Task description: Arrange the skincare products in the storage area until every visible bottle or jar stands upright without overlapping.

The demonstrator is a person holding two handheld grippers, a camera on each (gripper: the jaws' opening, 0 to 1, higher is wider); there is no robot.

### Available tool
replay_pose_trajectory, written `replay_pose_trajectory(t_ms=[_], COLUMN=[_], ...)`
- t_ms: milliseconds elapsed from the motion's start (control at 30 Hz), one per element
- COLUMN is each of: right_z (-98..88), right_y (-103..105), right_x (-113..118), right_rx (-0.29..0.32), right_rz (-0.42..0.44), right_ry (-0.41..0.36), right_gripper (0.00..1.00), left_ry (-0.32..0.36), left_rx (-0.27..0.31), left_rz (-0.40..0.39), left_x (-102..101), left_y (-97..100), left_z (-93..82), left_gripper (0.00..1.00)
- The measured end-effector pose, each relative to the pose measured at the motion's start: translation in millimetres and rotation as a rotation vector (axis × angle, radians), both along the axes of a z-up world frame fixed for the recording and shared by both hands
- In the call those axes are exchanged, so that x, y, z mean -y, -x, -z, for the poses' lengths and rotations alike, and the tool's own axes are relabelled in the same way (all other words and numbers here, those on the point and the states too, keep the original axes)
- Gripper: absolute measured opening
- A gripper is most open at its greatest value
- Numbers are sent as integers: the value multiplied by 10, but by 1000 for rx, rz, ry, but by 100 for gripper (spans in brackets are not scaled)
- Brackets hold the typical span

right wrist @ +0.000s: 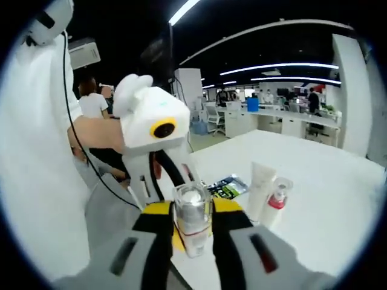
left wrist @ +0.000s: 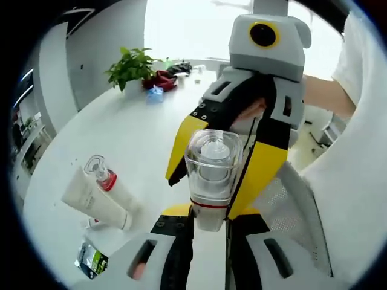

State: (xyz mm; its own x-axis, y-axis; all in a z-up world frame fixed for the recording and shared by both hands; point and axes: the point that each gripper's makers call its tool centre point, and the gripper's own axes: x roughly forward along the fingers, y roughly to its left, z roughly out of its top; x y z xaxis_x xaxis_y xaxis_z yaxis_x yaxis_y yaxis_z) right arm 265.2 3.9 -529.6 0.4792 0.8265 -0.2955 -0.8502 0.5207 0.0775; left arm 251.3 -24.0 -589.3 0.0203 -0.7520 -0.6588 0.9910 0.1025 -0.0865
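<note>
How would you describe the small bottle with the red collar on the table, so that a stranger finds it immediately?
Start from the white table and find the white tube lying flat near the green sachet. The small bottle lies right against that tube. Unlike the plain tube, it has a clear cap with a red collar, and unlike the clear-capped bottle between the grippers, nothing holds it.

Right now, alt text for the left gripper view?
A clear-capped bottle is pinched at once by the left gripper and the yellow fingers of the right gripper. On the white table lie a tube and a small bottle.
</note>
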Motion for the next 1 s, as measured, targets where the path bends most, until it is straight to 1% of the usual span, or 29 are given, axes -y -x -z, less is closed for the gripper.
replay_pose_trajectory(t_ms=[67,167,333,567,700,800,1000], right_z=[28,79,123,217,282,360,418], right_y=[-49,-98,-150,-194,-193,-201,-241], right_x=[35,79,135,184,176,180,231], right_rx=[-6,-13,-27,-45,-63,-78,-95], right_rz=[28,52,89,149,170,185,232], right_ry=[-8,-1,-17,-33,-44,-37,-61], right_gripper=[27,31,37,44,48,51,55], left_ry=[5,18,16,38,45,34,35], left_rx=[5,-4,9,28,33,43,53], left_rz=[-13,-33,-53,-91,-95,-90,-92], left_x=[-6,-12,-18,28,52,58,70], left_y=[-35,-86,-202,-422,-499,-565,-684], left_z=[45,97,205,378,474,582,712], left_gripper=[17,17,17,17,17,17,17])
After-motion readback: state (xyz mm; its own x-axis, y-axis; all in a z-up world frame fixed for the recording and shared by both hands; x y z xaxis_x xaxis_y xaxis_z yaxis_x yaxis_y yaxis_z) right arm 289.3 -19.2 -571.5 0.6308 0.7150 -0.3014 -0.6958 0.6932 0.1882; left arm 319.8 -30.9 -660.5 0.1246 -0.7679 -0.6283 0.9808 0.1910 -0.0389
